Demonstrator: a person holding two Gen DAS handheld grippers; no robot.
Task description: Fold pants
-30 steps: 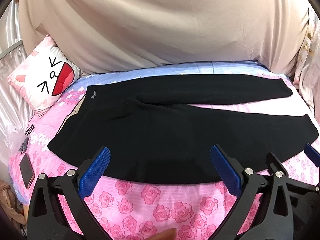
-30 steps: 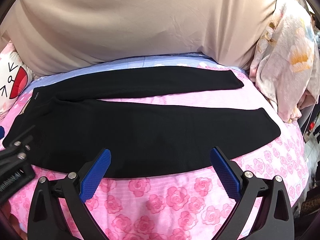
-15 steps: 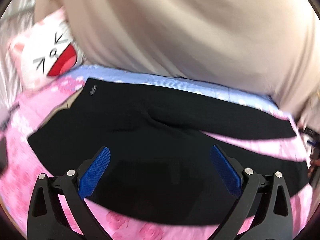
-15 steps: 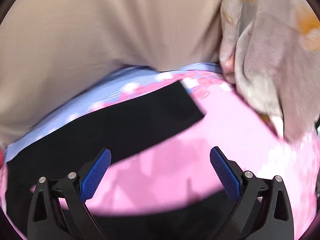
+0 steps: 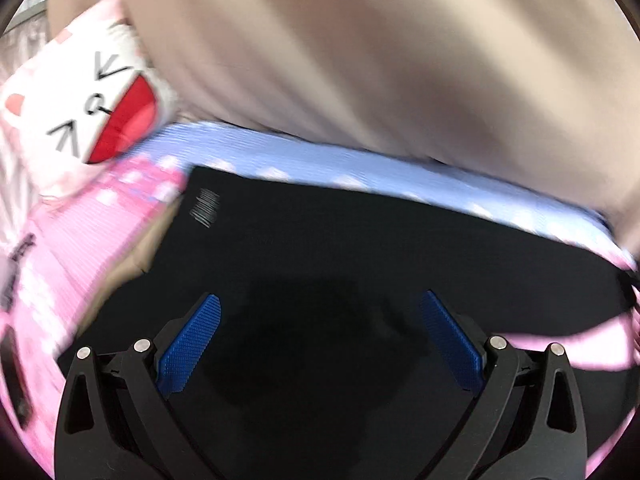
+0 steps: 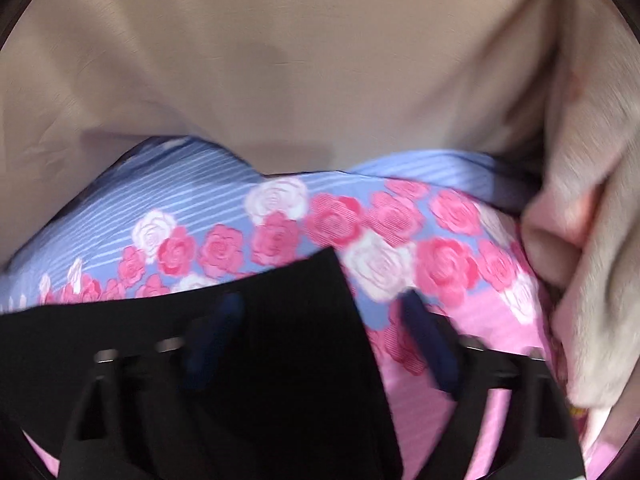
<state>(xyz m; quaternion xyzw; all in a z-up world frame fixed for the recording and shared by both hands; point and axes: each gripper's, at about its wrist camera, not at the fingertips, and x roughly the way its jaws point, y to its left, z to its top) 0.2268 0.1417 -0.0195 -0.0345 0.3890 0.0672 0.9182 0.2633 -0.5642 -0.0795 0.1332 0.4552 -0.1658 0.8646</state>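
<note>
The left gripper (image 5: 320, 344) had its blue pads (image 5: 450, 346) spread wide, holding nothing, low over the waist end of the black pants (image 5: 360, 248), which lay flat on the rose-printed bedsheet (image 5: 100, 216). A cartoon pillow (image 5: 80, 112) sat off to the left. The right gripper (image 6: 320, 344) also stood spread and empty, its fingers (image 6: 428, 344) blurred, straddling a leg cuff of the pants (image 6: 288, 320). A beige cover (image 6: 300, 60) rose behind the sheet (image 6: 440, 264).

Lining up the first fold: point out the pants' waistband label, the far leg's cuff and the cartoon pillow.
waistband label (image 5: 206, 208), left wrist view, on the pale print.
leg cuff (image 6: 320, 276), right wrist view, near its end corner.
cartoon pillow (image 5: 124, 120), left wrist view, on the red mouth.
</note>
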